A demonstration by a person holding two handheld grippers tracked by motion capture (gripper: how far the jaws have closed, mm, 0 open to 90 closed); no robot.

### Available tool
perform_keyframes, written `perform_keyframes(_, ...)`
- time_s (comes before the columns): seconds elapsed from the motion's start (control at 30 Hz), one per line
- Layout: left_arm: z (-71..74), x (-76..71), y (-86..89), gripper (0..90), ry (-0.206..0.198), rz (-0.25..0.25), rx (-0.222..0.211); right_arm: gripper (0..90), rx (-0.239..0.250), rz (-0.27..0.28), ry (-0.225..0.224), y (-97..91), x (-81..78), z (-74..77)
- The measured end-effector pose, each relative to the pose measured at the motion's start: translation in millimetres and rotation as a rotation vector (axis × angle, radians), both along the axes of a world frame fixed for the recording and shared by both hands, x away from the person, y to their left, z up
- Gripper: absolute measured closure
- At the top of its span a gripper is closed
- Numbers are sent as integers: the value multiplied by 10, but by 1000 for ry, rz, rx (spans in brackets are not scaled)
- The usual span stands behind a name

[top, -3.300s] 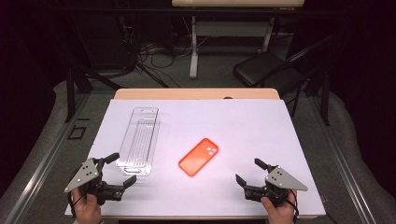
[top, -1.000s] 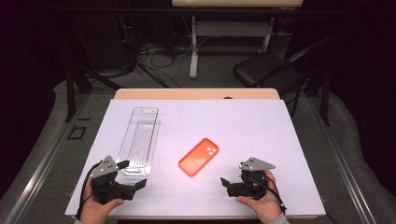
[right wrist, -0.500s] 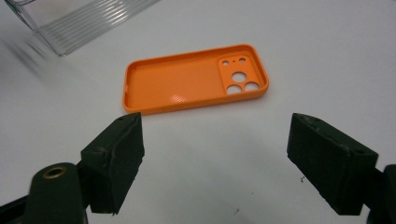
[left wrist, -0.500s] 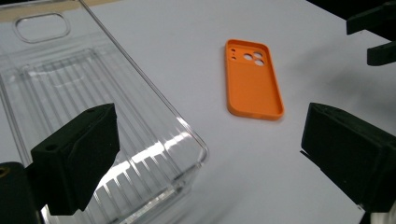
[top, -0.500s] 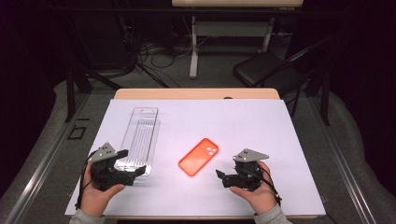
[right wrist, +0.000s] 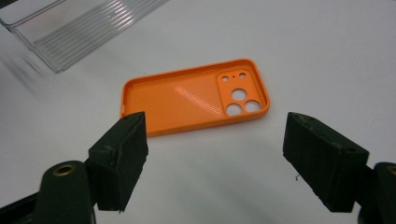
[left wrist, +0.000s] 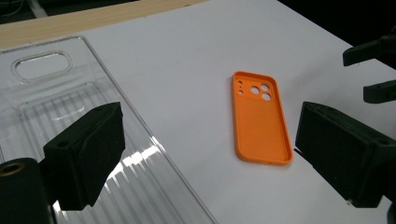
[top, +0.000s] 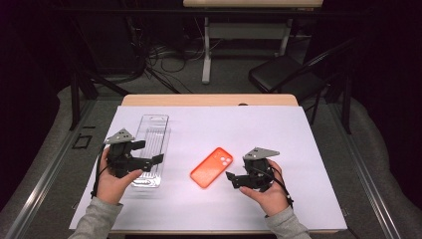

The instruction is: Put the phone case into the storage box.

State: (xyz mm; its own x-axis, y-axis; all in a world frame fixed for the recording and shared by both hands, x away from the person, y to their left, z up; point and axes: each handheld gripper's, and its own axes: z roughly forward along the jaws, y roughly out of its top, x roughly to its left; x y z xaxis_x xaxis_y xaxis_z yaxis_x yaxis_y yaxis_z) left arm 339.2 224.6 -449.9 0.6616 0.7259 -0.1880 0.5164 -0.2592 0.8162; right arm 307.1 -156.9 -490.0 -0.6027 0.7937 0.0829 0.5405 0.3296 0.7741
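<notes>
Both claws are open and hold nothing, though their jaws have just closed a little. The right claw [top: 233, 179] has moved close to the orange phone case [top: 212, 167] on the white table [top: 298, 149], ready to grab it; the left claw [top: 149, 152] came over the clear tray [top: 152, 134]

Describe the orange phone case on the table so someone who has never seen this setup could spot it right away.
Start at the white sheet covering the wooden table. Near the middle of its front half, between the left gripper and the right gripper, lies the flat orange plastic phone case, hollow side up, touched by neither. Unlike the clear ribbed plastic tray to its left, it is opaque, bright orange and has round camera holes at one end.
</notes>
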Motion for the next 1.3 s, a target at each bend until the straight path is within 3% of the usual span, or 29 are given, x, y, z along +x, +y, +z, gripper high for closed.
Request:
perform_keyframes(0.4, 177, 186, -165, 125, 10, -24, 6, 252, -23, 21, 20, 116, 81, 100)
perform_keyframes(0.57, 266, 307, -265, 133, 24, -35, 37, 256, -21, 17, 20, 150, 109, 132)
perform_keyframes(0.67, 303, 379, -303, 132, 30, -35, 14, 234, -14, -7, 3, 152, 129, 149)
perform_keyframes(0.73, 333, 428, -338, 132, 25, -49, 0, 218, -7, -18, 6, 155, 140, 155)
perform_keyframes(0.83, 343, 458, -368, 132, -6, -46, 24, 208, 2, -15, 7, 154, 170, 195)
perform_keyframes(0.97, 326, 478, -341, 133, -2, -60, 23, 210, -12, -7, 20, 168, 195, 180)
perform_keyframes(1.07, 316, 480, -313, 133, -1, -56, 13, 249, -27, -3, 35, 190, 225, 149)
perform_keyframes(1.13, 313, 472, -301, 133, -4, -57, 13, 357, -45, 12, 41, 220, 243, 140)
perform_keyframes(1.3, 314, 452, -239, 133, -10, -49, 9, 454, -62, 38, 40, 291, 274, 126)
